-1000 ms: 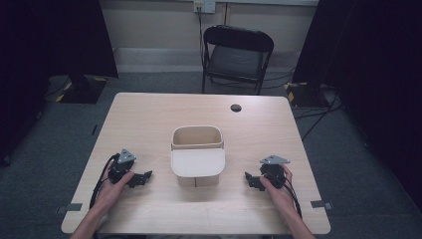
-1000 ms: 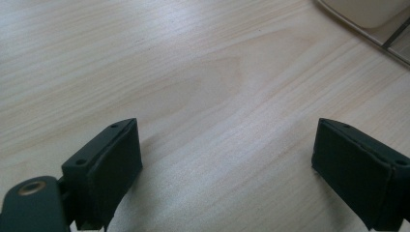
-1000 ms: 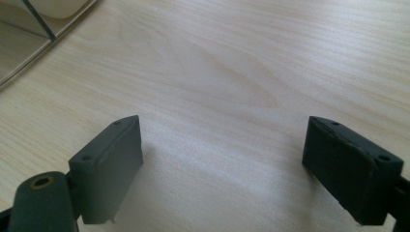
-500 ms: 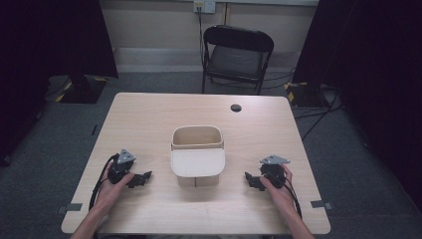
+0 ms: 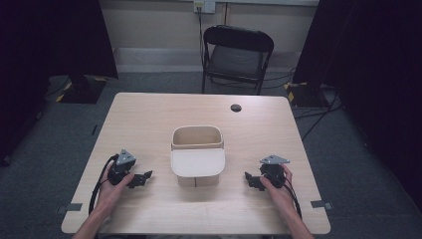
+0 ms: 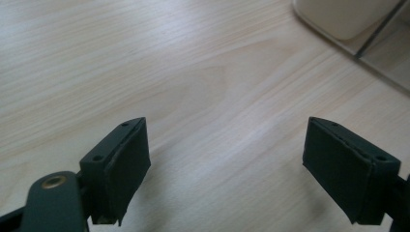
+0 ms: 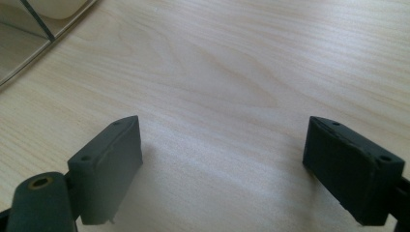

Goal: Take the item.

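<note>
Grippers rest low on the table (image 5: 149, 114), the left gripper (image 5: 144, 178) and right gripper (image 5: 250, 179) on either side of the box (image 5: 197, 155), each well apart from it. Left jaws, spread with nothing between them, have just been closing a little; right jaws are spread over bare wood.

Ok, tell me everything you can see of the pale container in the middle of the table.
The container is a cream, matte, plastic-looking bin with rounded corners, standing upright near the middle of the light wood table. Its top is open and the part of the inside that the high view shows looks bare. A paler, rounded flap-like panel sits against its near side, over a base with a thin dark vertical seam. Nothing touches it but the table; the left tool and right tool rest apart on either side.
</note>
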`<state>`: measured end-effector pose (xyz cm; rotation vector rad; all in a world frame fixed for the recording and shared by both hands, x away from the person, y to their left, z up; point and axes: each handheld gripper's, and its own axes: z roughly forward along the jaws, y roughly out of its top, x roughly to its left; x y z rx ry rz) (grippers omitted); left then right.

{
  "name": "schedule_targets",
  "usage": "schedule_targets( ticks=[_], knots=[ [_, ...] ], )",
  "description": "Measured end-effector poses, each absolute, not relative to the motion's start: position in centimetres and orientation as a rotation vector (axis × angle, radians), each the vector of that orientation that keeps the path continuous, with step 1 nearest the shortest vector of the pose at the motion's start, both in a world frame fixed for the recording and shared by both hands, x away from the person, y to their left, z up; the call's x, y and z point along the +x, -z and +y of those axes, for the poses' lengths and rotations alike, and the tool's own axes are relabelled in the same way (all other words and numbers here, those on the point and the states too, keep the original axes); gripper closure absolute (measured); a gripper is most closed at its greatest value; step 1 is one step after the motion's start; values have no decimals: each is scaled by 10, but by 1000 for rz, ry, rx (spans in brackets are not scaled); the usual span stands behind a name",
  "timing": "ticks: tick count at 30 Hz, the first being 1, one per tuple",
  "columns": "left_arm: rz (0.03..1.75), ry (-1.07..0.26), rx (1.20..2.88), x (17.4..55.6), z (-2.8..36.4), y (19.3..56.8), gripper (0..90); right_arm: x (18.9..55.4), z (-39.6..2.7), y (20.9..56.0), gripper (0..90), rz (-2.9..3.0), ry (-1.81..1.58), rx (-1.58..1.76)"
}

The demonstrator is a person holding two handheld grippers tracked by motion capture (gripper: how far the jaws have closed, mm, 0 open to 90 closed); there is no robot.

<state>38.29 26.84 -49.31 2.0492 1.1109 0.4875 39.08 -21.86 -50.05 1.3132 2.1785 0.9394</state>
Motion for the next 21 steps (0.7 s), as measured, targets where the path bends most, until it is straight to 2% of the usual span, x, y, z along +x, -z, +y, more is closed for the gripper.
schedule_targets(
  ticks=[21],
  knots=[
    [958,-444,1994,366,242,471,166,391,-218,500,131,2176,-938,1318]
  ],
)
